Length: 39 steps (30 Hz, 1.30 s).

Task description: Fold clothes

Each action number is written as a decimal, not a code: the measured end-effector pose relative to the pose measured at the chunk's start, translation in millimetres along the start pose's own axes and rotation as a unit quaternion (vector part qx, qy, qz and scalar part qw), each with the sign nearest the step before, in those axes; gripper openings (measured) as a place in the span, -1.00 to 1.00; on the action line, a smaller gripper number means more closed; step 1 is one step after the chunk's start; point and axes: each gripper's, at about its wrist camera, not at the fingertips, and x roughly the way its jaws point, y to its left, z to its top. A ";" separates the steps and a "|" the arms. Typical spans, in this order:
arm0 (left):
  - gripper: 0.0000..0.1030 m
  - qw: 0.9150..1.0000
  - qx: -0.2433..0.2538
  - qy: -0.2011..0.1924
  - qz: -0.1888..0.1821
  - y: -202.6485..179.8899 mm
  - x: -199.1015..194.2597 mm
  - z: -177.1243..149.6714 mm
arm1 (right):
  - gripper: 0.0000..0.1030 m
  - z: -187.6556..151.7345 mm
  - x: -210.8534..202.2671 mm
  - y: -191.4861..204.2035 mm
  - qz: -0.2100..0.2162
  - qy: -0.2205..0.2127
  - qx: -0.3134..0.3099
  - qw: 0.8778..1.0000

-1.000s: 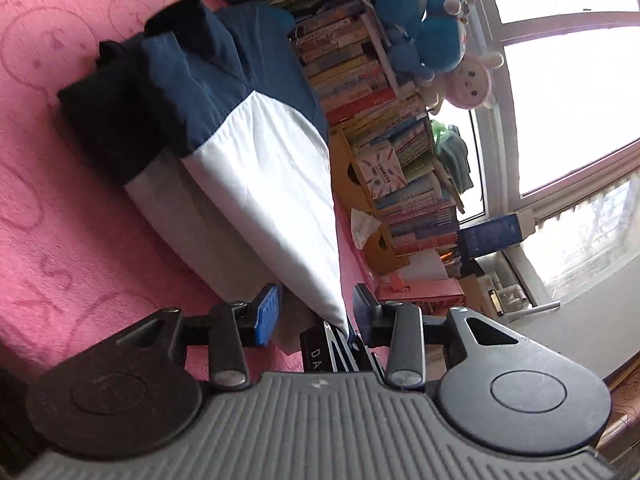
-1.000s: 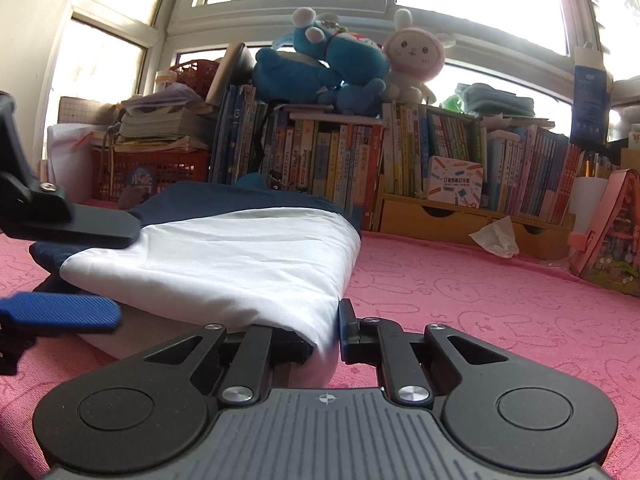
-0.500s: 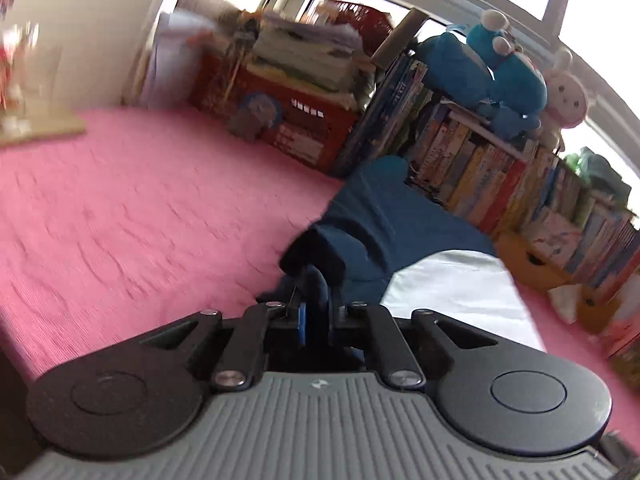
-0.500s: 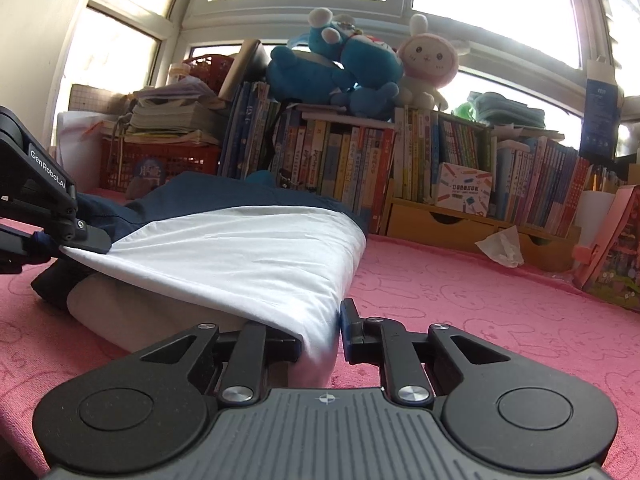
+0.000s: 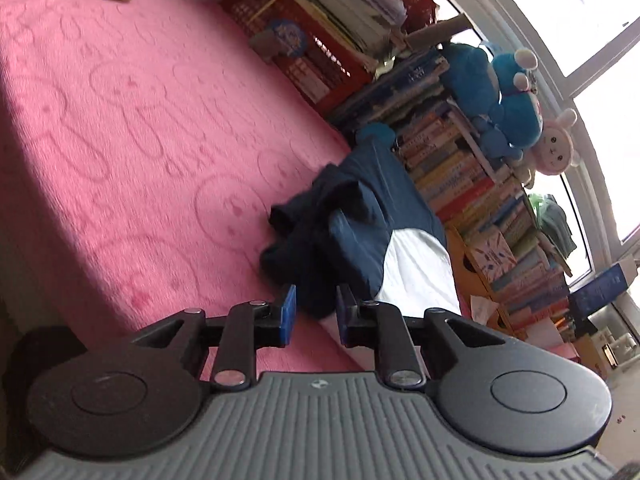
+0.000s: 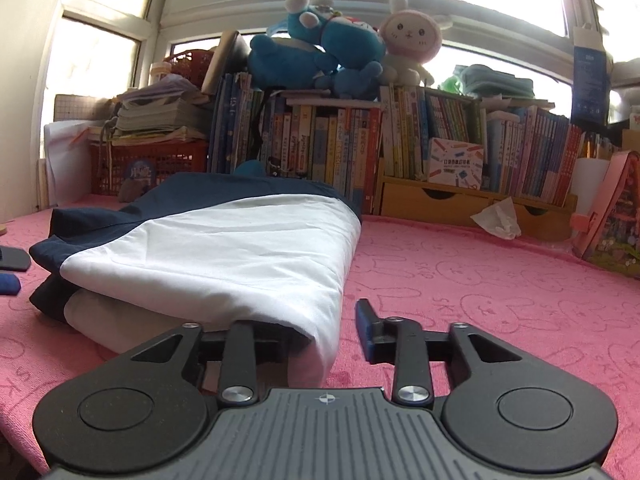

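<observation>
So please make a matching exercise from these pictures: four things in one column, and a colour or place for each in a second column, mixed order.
Column one:
1. folded garment
2. rabbit plush
3. crumpled tissue
4. blanket

Column two:
a. pink, covers the surface
b. navy and white
c. on top of the books
d. in front of the wooden drawers

Pairs: 1-b, 2-c, 3-d, 4-a
</observation>
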 end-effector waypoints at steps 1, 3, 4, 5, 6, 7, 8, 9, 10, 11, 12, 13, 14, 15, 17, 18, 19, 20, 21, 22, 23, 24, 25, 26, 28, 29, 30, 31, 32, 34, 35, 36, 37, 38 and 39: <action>-0.59 1.000 -0.001 0.012 -0.004 -1.5 3.9 -4.2 | 0.14 -3.5 -0.3 -2.8 0.009 0.018 0.021 1.000; -0.53 0.999 -0.006 0.031 -0.015 -3.9 11.4 -11.2 | 0.14 -11.8 -1.8 -7.2 0.023 0.043 0.058 0.997; -0.52 0.999 -0.010 0.038 -0.020 -5.3 15.7 -14.1 | 0.15 -14.5 -2.9 -6.4 0.020 0.039 0.058 0.997; -0.52 0.999 -0.013 0.040 -0.024 -6.7 19.9 -16.4 | 0.15 -16.8 -3.7 -5.0 0.017 0.033 0.056 0.998; -0.48 0.999 -0.014 0.036 -0.025 -8.5 22.5 -17.4 | 0.12 -17.2 -5.6 -3.7 0.015 0.030 0.057 0.998; -0.47 0.999 -0.014 0.033 -0.026 -10.4 25.0 -18.4 | -0.03 -17.3 -5.3 -3.7 0.015 0.026 0.064 0.998; -0.46 0.999 -0.015 0.029 -0.027 -12.3 27.6 -19.3 | -0.19 -16.9 -3.8 -4.0 0.014 0.023 0.067 0.997; -0.44 0.999 -0.016 0.025 -0.028 -13.9 30.1 -20.2 | -0.43 -16.3 -2.2 -4.2 0.012 0.021 0.069 0.997; -0.43 0.999 -0.019 0.023 -0.031 -14.9 32.1 -20.6 | -0.60 -15.8 -0.5 -4.4 0.009 0.020 0.071 0.997; -0.42 0.999 -0.016 0.019 -0.028 -16.9 33.9 -21.2 | -0.66 -14.5 0.1 -4.6 0.012 0.019 0.073 0.997; -0.38 0.999 -0.013 0.016 -0.026 -19.2 35.7 -21.9 | -0.68 -13.0 0.4 -4.9 0.016 0.020 0.075 0.997; -0.35 1.000 -0.001 0.012 -0.024 -23.4 37.8 -23.2 | -0.71 -11.5 0.6 -5.1 0.020 0.020 0.077 0.997; -0.25 1.000 0.010 0.009 -0.022 -27.7 39.6 -24.5 | -0.72 -9.5 -0.1 -4.7 0.021 0.016 0.073 0.997; -0.07 0.999 0.020 0.006 -0.024 -31.9 40.3 -26.3 | -0.73 -7.4 -1.1 -4.0 0.020 0.010 0.067 0.997; 0.17 0.999 0.038 0.000 -0.026 -39.7 42.2 -29.8 | -0.74 -3.1 -3.2 -2.6 0.018 -0.002 0.056 0.998; 0.15 0.999 0.041 -0.004 -0.020 -41.7 43.6 -30.6 | -0.75 -1.0 -4.3 -1.9 0.017 -0.007 0.050 0.999; 0.10 0.999 0.045 -0.008 -0.013 -43.8 45.0 -31.4 | -0.75 1.2 -5.3 -1.2 0.017 -0.013 0.044 0.999; -0.19 0.999 0.049 -0.011 -0.005 -45.3 46.7 -31.9 | -0.75 3.3 -6.3 -0.5 0.016 -0.019 0.039 0.999; -0.65 0.999 0.051 -0.011 0.011 -43.5 49.7 -30.6 | -0.75 5.5 -7.4 0.2 0.015 -0.024 0.033 0.999; -0.80 0.999 0.045 -0.009 0.017 -37.8 51.5 -27.7 | -0.75 7.6 -8.4 0.9 0.014 -0.030 0.027 0.999; -0.81 0.999 0.039 -0.008 0.022 -32.2 52.7 -24.5 | -0.75 7.2 -8.5 1.3 0.015 -0.031 0.022 0.999; -0.82 0.999 0.037 -0.011 0.024 -27.5 50.5 -20.2 | -0.75 6.0 -8.2 1.6 0.015 -0.030 0.017 0.999; -0.82 0.999 0.034 -0.014 0.026 -22.9 48.4 -15.8 | -0.75 4.8 -8.0 2.0 0.014 -0.029 0.013 0.999; -0.82 0.999 0.036 -0.019 0.031 -18.7 45.6 -11.6 | -0.75 3.6 -7.7 2.4 0.014 -0.029 0.010 0.999; -0.79 0.993 0.074 -0.051 0.074 -16.5 35.4 -4.6 | -0.75 1.1 -7.3 3.3 0.012 -0.029 0.003 1.000; -0.77 0.988 0.089 -0.071 0.104 -14.8 30.5 -1.1 | -0.75 -0.1 -7.0 3.8 0.011 -0.028 0.000 1.000; -0.75 0.983 0.100 -0.086 0.126 -11.9 26.7 2.8 | -0.75 -1.3 -6.8 4.2 0.010 -0.028 -0.004 1.000; -0.81 0.975 0.109 -0.106 0.165 -10.2 23.1 5.6 | -0.75 -2.6 -6.6 4.7 0.009 -0.028 -0.007 1.000; -0.97 0.955 0.126 -0.135 0.233 -11.6 20.1 6.9 | -0.75 -3.8 -6.3 5.1 0.008 -0.028 -0.011 1.000; -0.98 0.914 0.150 -0.172 0.336 -12.0 12.3 12.0 | -0.75 -6.2 -5.9 6.0 0.007 -0.027 -0.017 0.999; -0.92 0.943 0.114 -0.156 0.272 -5.3 1.3 17.0 | -0.75 -7.4 -5.6 6.5 0.006 -0.027 -0.021 0.999; -0.87 0.967 0.076 -0.136 0.201 1.3 -8.5 21.7 | -0.75 -8.7 -5.4 6.9 0.005 -0.027 -0.024 0.999; -0.79 0.989 0.032 -0.096 0.107 6.9 -11.5 24.6 | -0.75 -9.9 -5.2 7.4 0.004 -0.026 -0.028 0.999; -0.51 0.998 -0.004 -0.052 0.020 9.5 -9.8 24.8 | -0.75 -11.0 -4.8 8.1 0.003 -0.026 -0.030 0.999; -0.35 0.999 -0.027 -0.019 -0.040 7.8 -6.2 21.9 | -0.74 -12.0 -4.5 9.0 0.002 -0.025 -0.032 0.999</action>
